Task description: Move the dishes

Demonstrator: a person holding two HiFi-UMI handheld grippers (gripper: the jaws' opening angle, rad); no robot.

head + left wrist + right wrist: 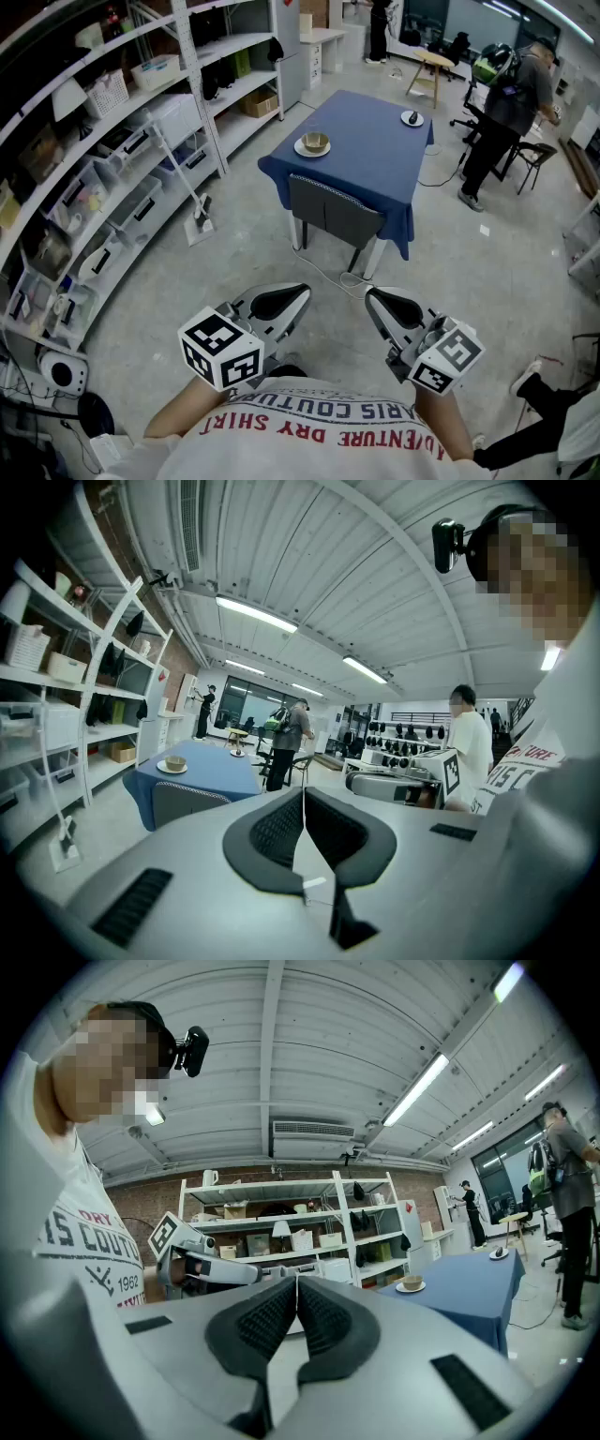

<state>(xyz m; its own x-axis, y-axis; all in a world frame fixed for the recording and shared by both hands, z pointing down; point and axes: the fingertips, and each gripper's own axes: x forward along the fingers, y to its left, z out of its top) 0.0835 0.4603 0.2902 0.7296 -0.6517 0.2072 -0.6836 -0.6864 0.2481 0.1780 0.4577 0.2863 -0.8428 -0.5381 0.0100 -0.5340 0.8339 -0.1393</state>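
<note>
Dishes (313, 144) rest on table (375, 164); left gripper (302, 296), right gripper (372, 298) fingers together (chair (333, 211) escapes right gripper view).

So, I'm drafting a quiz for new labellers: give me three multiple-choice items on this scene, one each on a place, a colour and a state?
1. Where on the table is the bowl? A) left edge in the head view B) centre C) far right corner
2. What colour covers the table? A) red B) blue C) white
3. How are the left gripper and right gripper? A) both open B) both shut, empty C) left holding the bowl
Answers: 1 A, it stands at the left edge; 2 B, the cover is blue; 3 B, each gripper view shows fingers together, nothing between.
</note>
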